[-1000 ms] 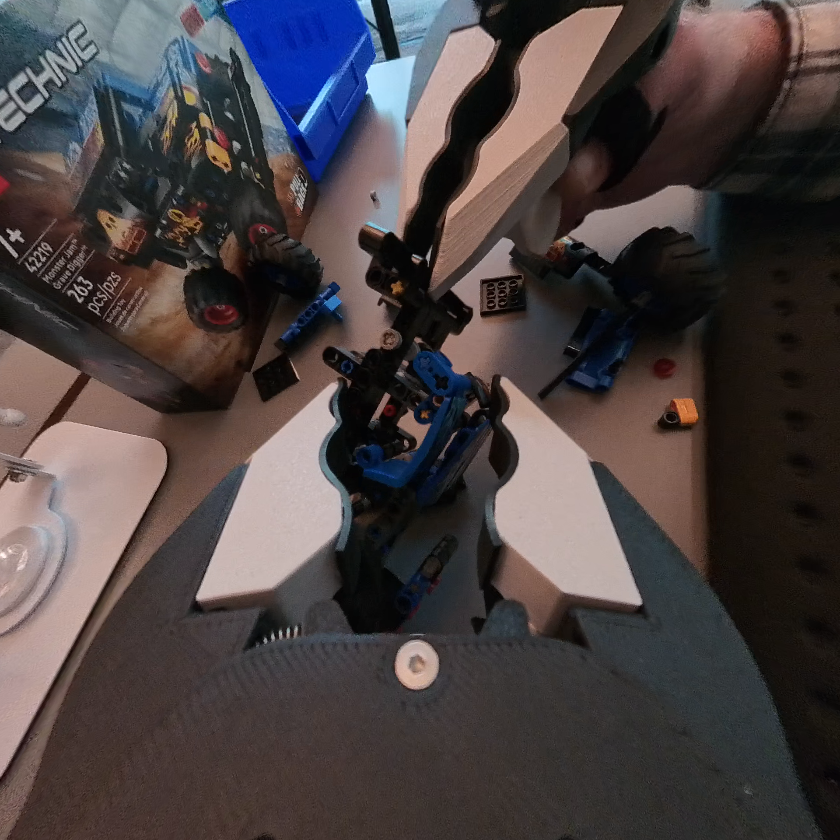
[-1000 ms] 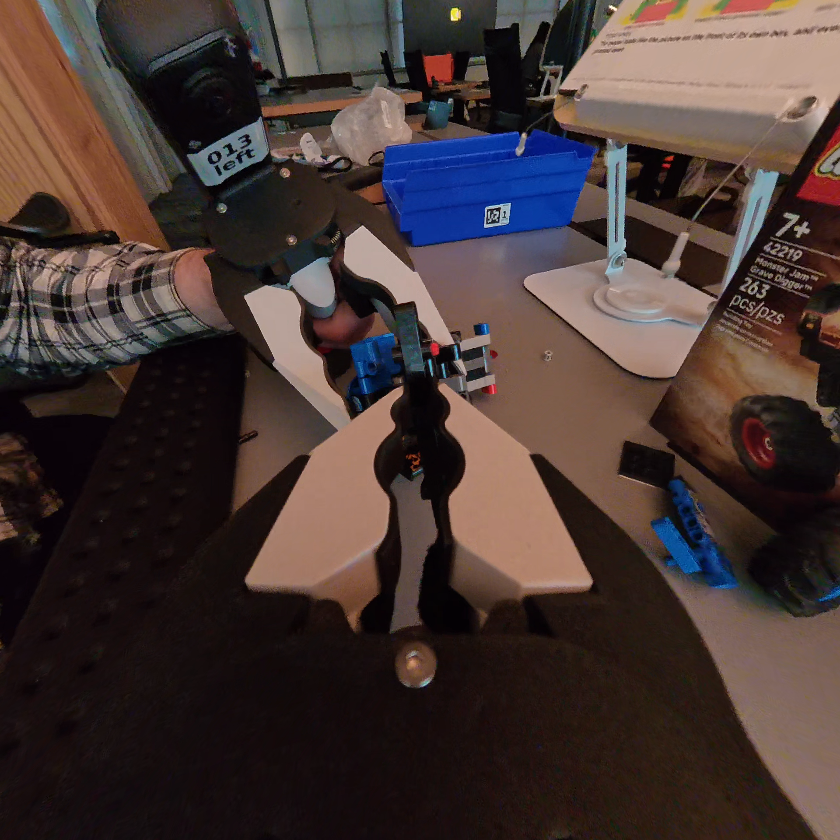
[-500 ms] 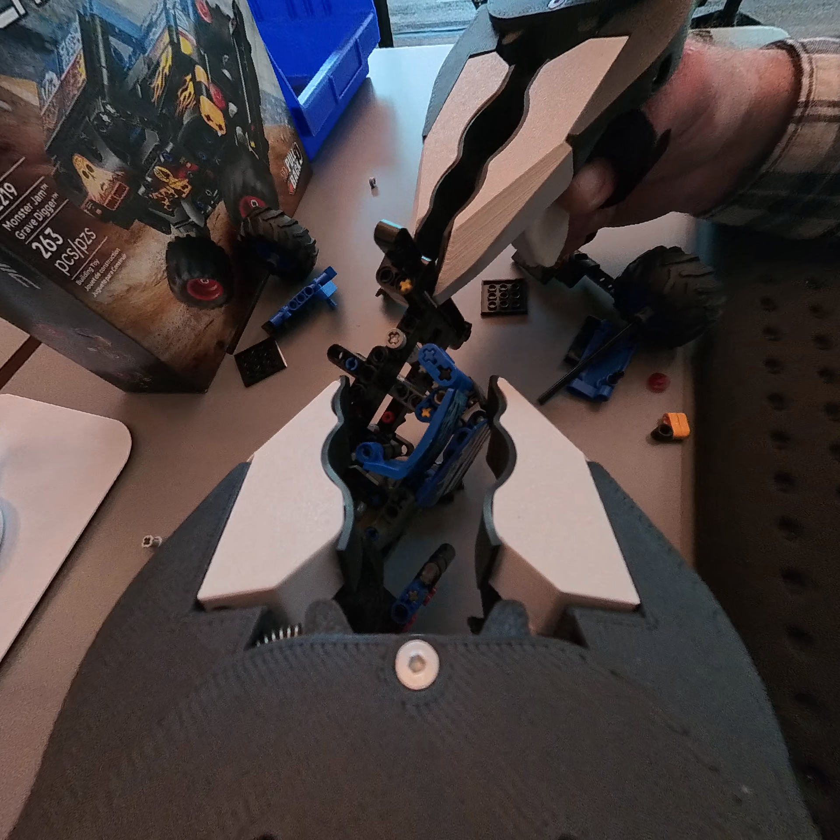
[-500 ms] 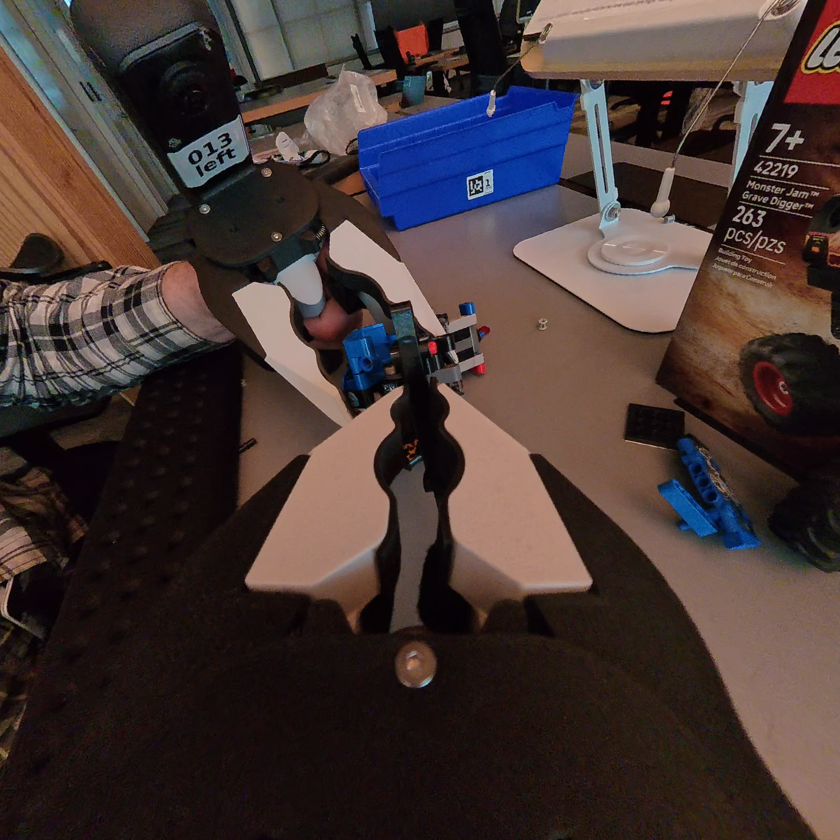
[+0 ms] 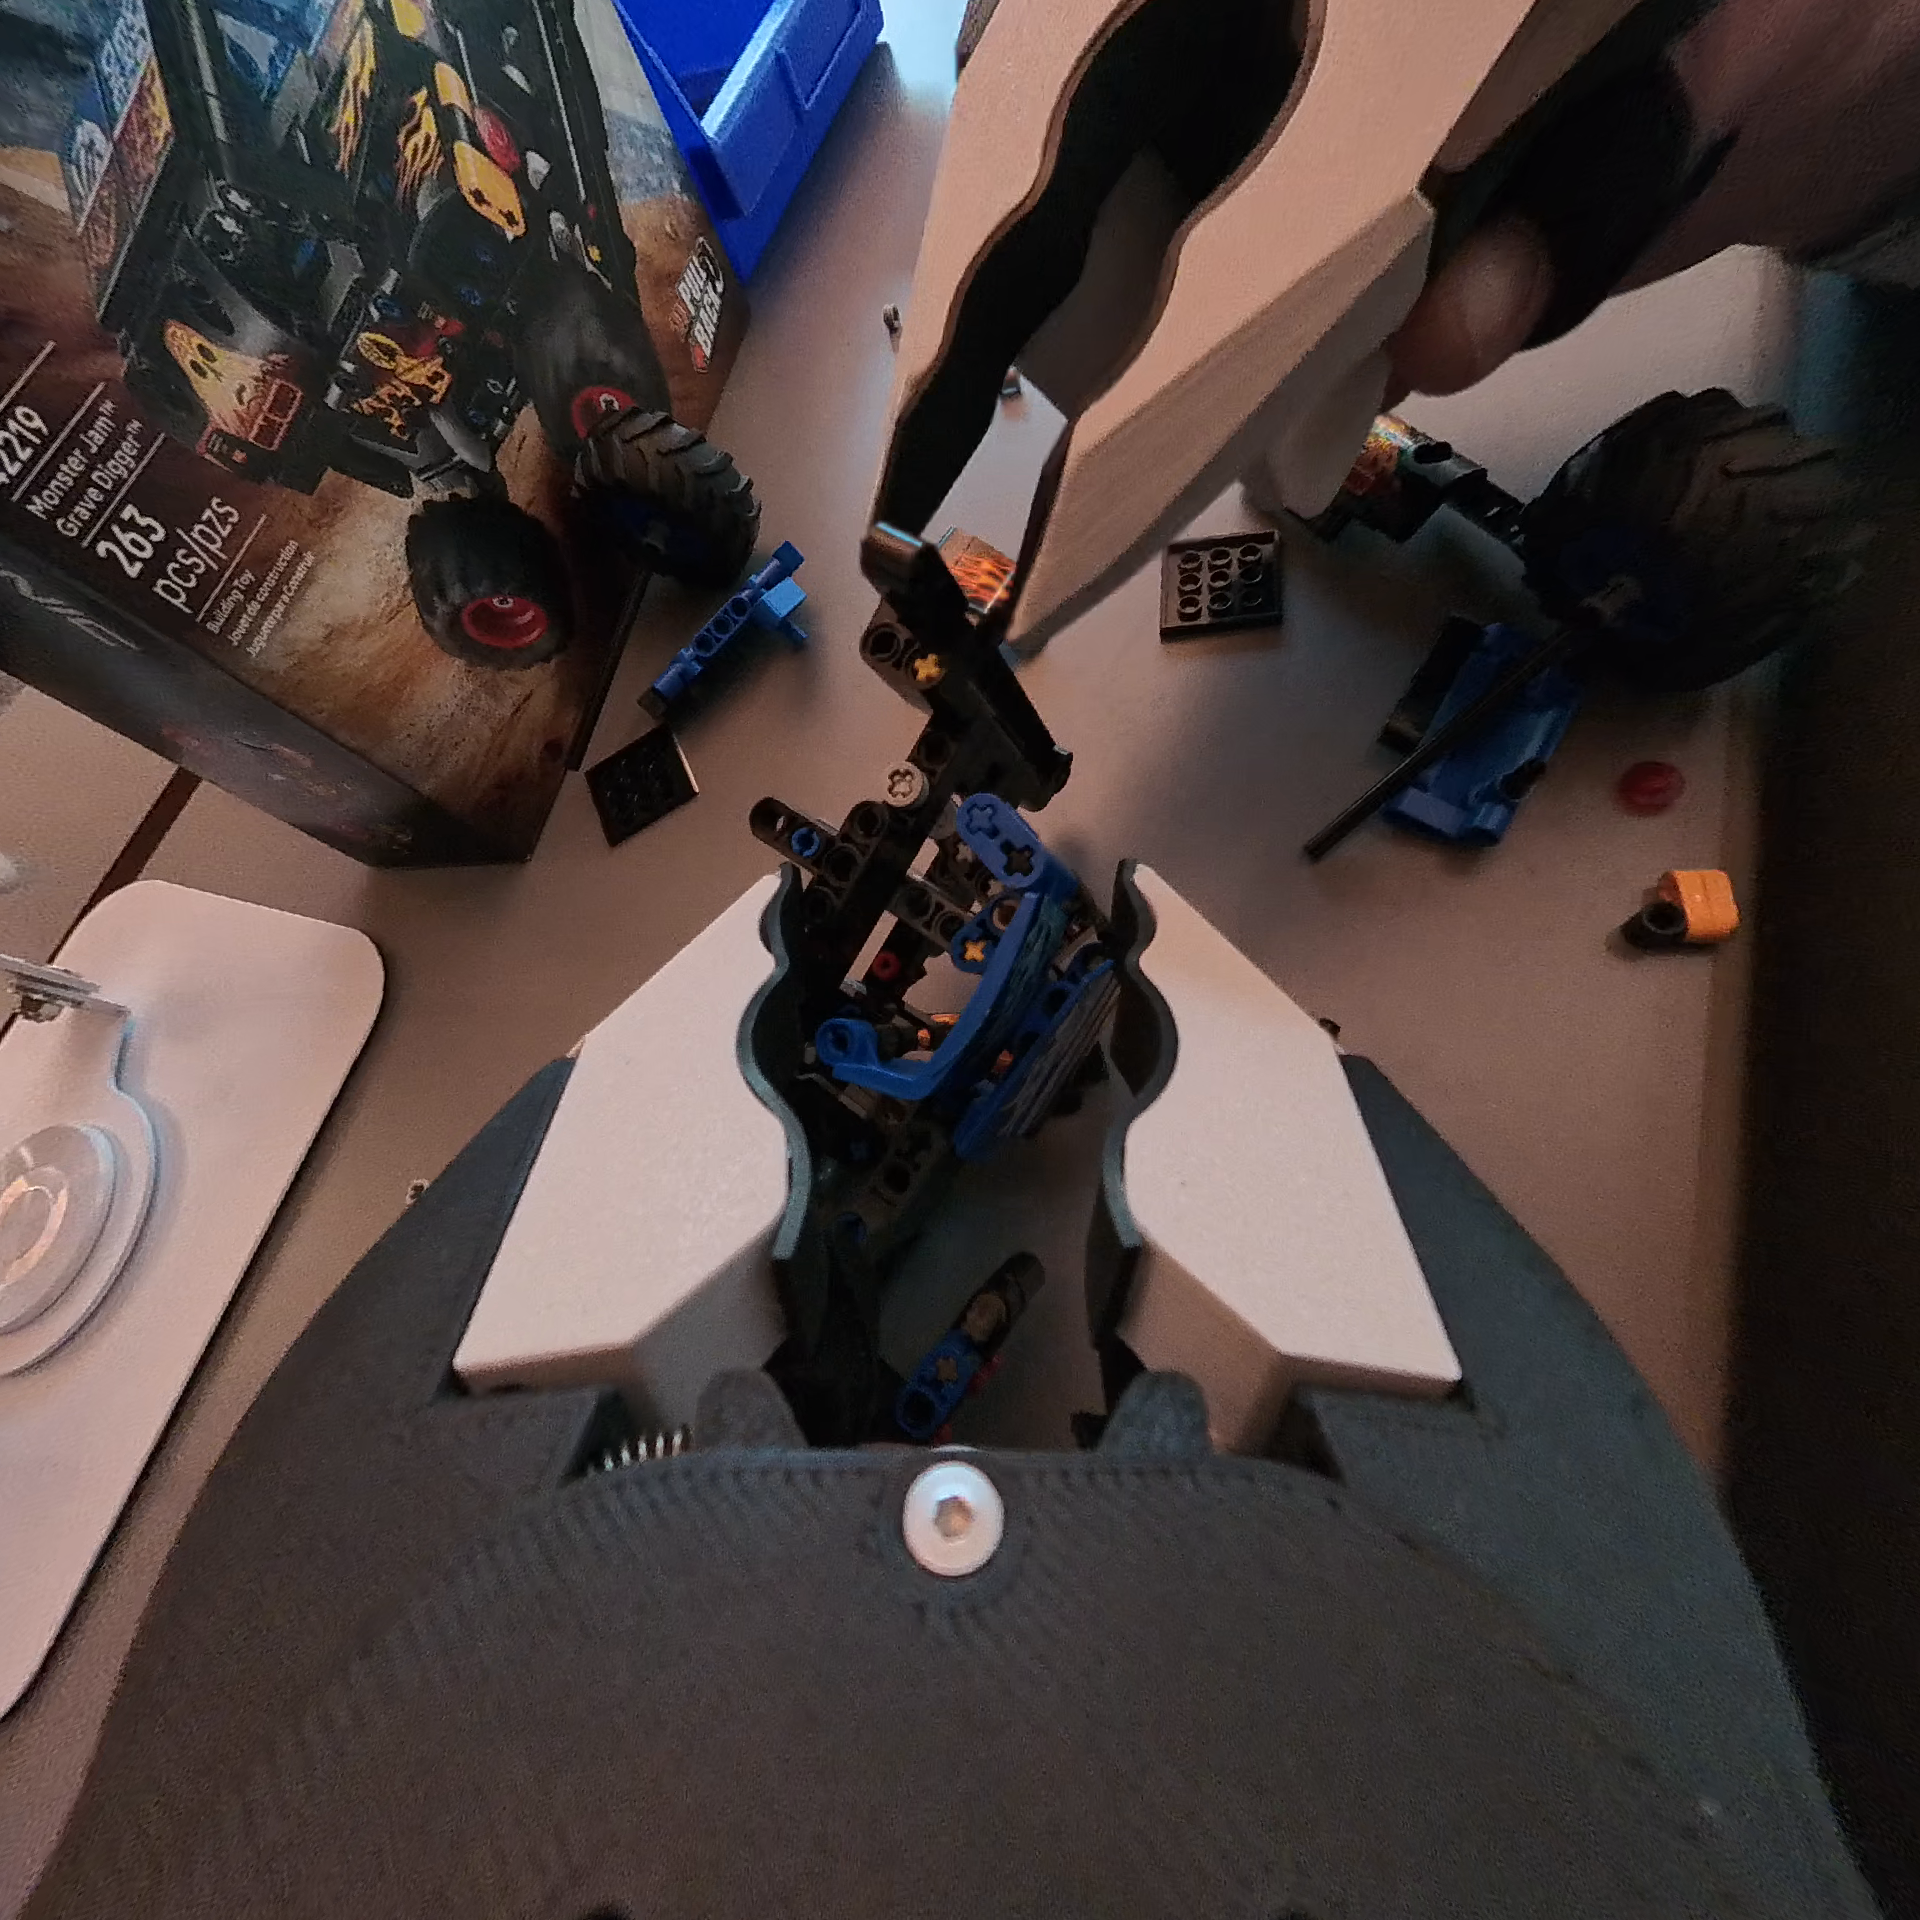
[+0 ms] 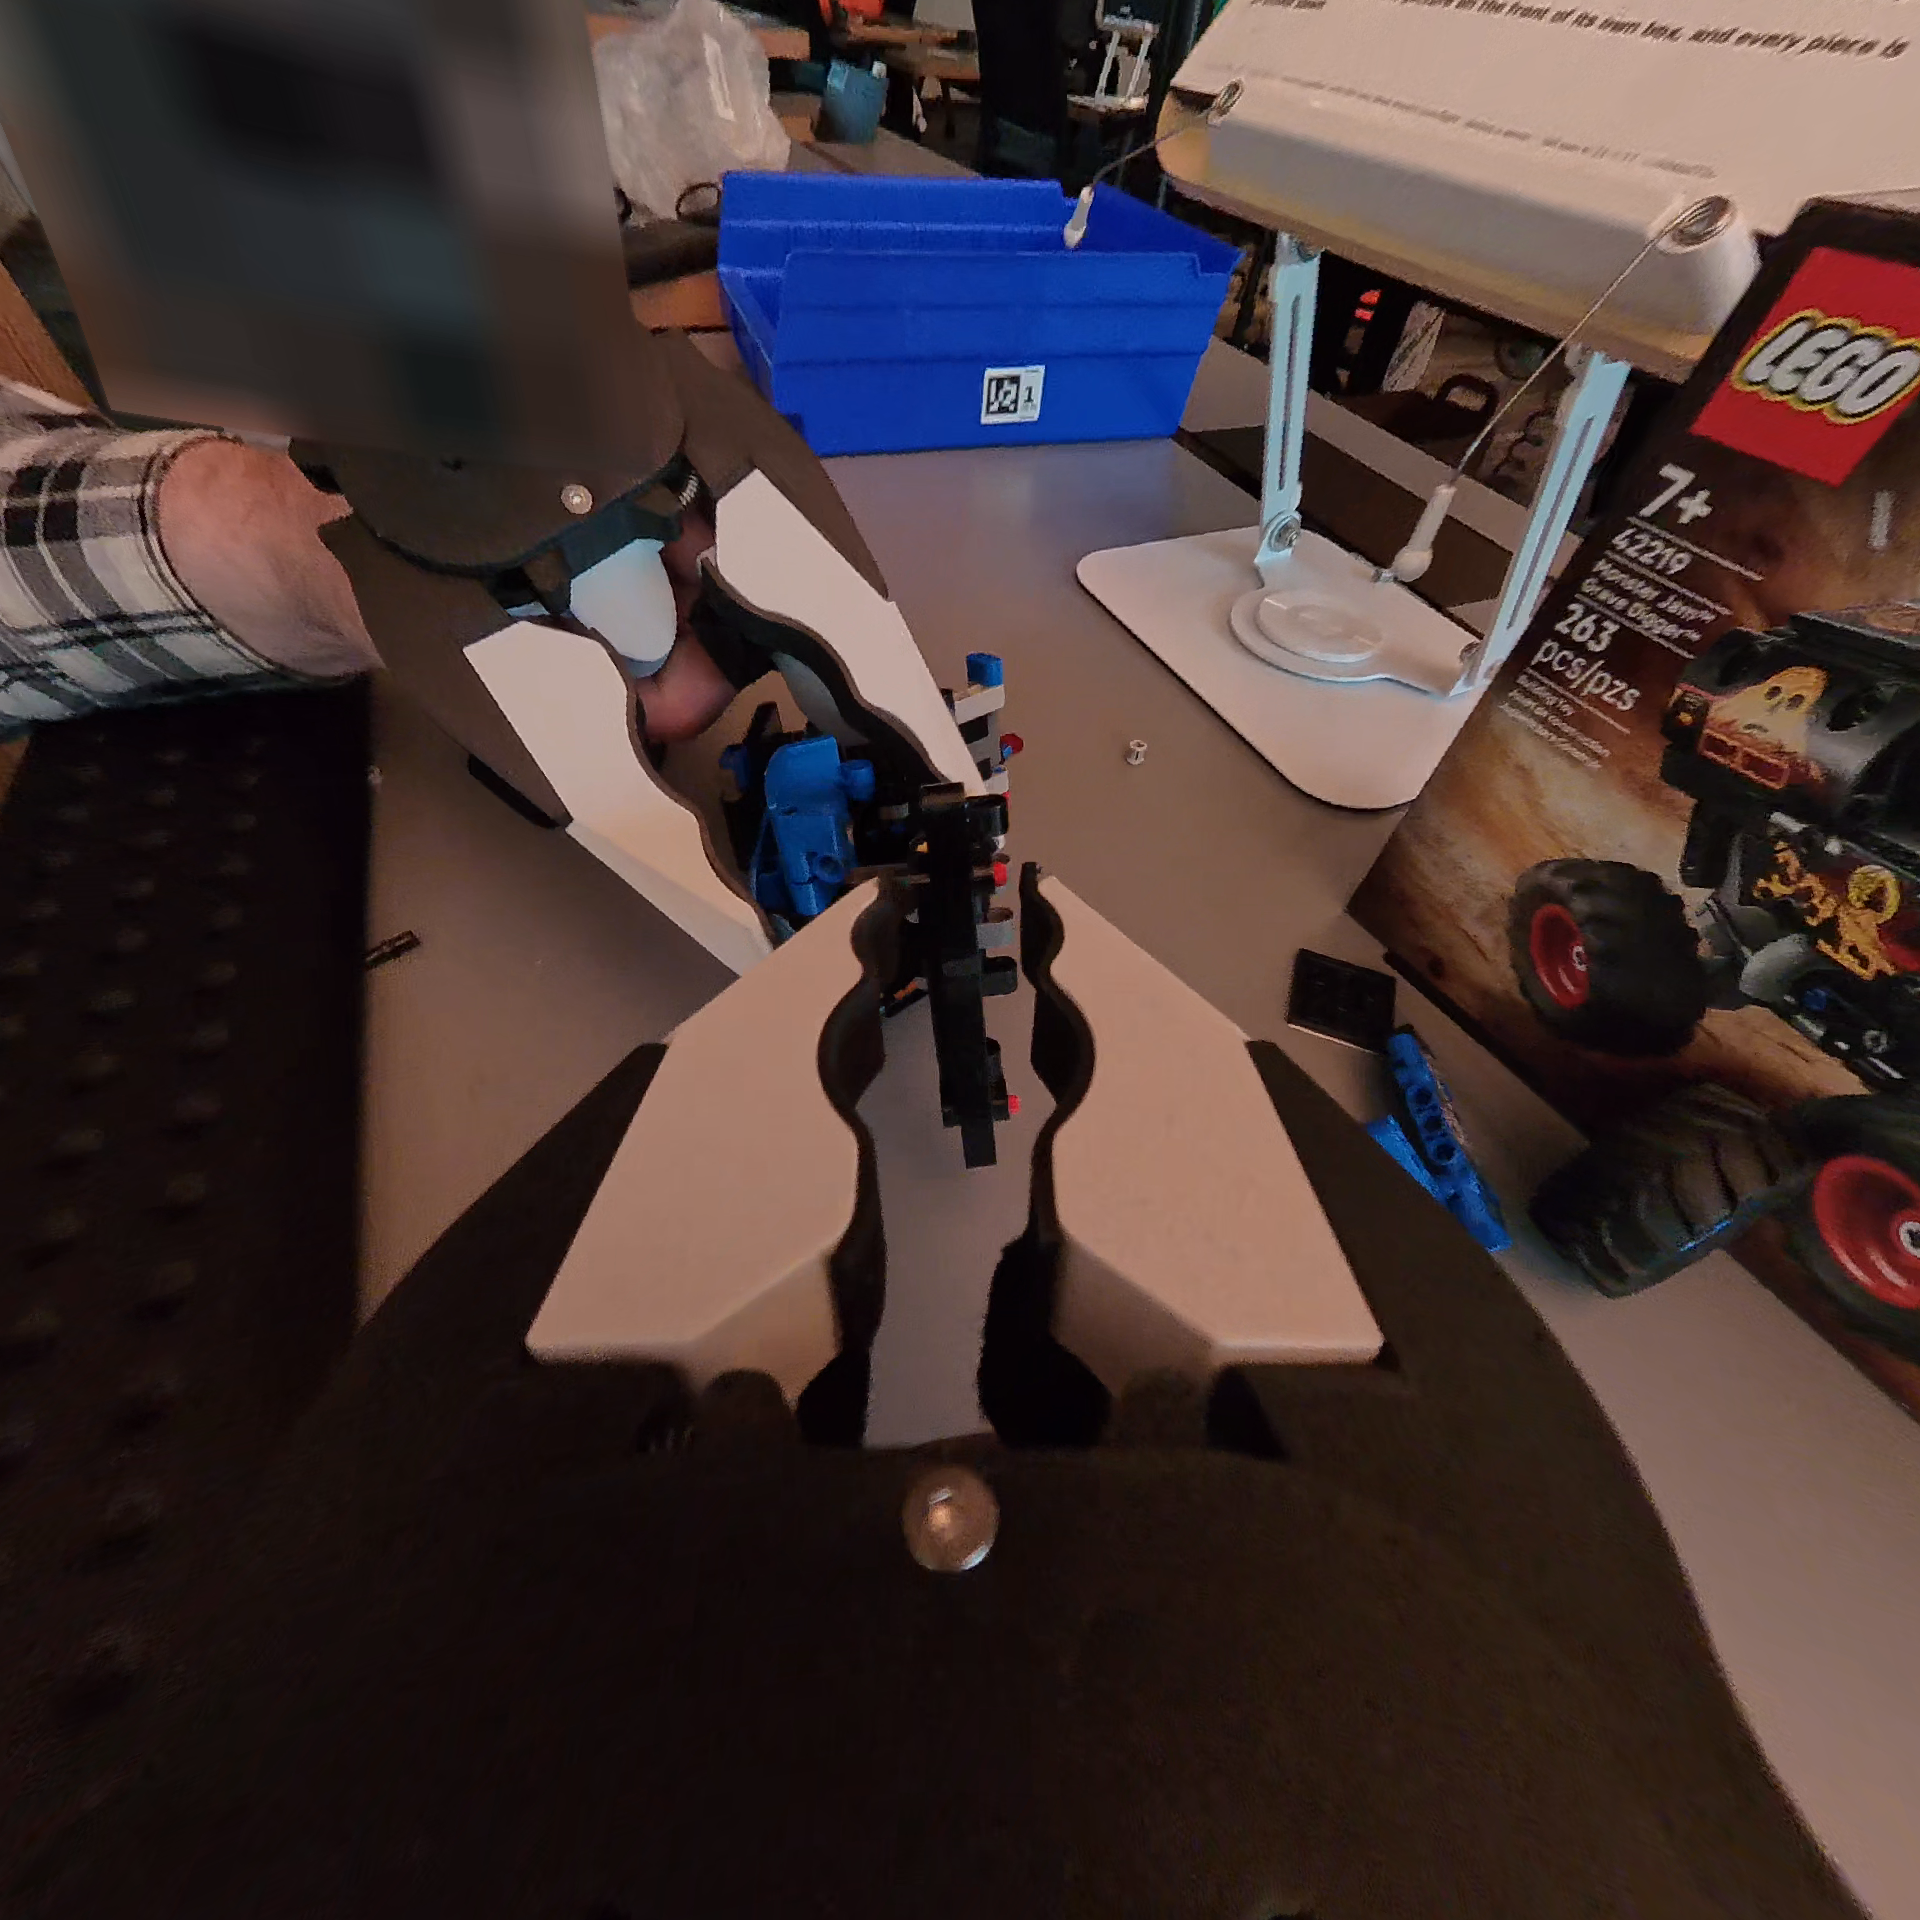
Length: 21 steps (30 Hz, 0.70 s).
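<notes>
My left gripper [image 5: 951,883] is shut on a black and blue toy chassis assembly [image 5: 935,987] and holds it above the grey table [image 5: 1351,987]. A black beam [image 5: 935,665] sticks up from the assembly toward my right gripper [image 5: 956,582]. In the right wrist view that black beam [image 6: 961,1018] stands between the jaws of my right gripper [image 6: 956,888], which are apart with a gap on both sides. Behind it, the left gripper [image 6: 862,831] grips the blue part of the assembly [image 6: 805,821], with a hand in a plaid sleeve [image 6: 125,582] holding it.
A toy box [image 5: 312,416] stands at the left, with a loose wheel [image 5: 665,488], a blue piece [image 5: 727,634] and a black plate [image 5: 639,779] beside it. Another wheel with blue parts [image 5: 1683,530], an orange piece [image 5: 1694,904] and a black plate [image 5: 1221,582] lie to the right. A blue bin [image 6: 977,312] and a white stand [image 6: 1299,644] are behind. Spacing between my two grippers at the tips: around 5 cm. It is some 11 cm from my left tips to the black plate [image 5: 1221,582].
My right gripper, shut on the black beam before, has opened; the beam now stands loose between its jaws. The left gripper keeps its hold on the assembly.
</notes>
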### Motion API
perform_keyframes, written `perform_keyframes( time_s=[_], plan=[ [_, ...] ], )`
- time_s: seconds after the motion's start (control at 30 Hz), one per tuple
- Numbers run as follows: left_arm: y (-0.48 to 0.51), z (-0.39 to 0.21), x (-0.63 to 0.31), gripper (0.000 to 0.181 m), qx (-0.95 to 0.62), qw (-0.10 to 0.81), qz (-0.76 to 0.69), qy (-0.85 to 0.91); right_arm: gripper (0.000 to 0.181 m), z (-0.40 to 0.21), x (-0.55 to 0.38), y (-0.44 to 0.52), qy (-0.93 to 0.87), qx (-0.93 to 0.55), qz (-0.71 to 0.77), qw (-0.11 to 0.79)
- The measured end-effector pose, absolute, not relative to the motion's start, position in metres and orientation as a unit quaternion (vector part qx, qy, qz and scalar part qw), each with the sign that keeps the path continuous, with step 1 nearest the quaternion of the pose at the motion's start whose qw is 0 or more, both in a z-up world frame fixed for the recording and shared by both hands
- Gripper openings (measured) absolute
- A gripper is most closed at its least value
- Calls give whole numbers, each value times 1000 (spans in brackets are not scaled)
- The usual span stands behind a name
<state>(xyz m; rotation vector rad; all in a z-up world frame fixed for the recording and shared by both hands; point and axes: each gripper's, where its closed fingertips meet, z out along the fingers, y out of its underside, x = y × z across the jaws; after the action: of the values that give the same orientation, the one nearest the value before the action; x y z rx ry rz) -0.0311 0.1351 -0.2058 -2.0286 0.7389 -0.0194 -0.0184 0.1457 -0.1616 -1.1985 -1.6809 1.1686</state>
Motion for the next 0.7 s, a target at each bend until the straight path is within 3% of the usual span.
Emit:
perform_keyframes(
  time_s=[0.13,0.2,0.33,0.7],
  plan=[
    [135,-205,-29,56,-823,476,2,310,27,-164,-21,144,-674,-457,424,396],
    [134,-205,-25,57,-816,479,13,321,17,-170,-21,140,-686,-457,418,383],
    [134,-206,-24,56,-809,482,41,334,17,-174,-22,138,-703,-446,391,393],
    [112,-171,-35,57,-799,504,-39,325,17,-173,-22,129,-730,-399,360,422]
  ],
)
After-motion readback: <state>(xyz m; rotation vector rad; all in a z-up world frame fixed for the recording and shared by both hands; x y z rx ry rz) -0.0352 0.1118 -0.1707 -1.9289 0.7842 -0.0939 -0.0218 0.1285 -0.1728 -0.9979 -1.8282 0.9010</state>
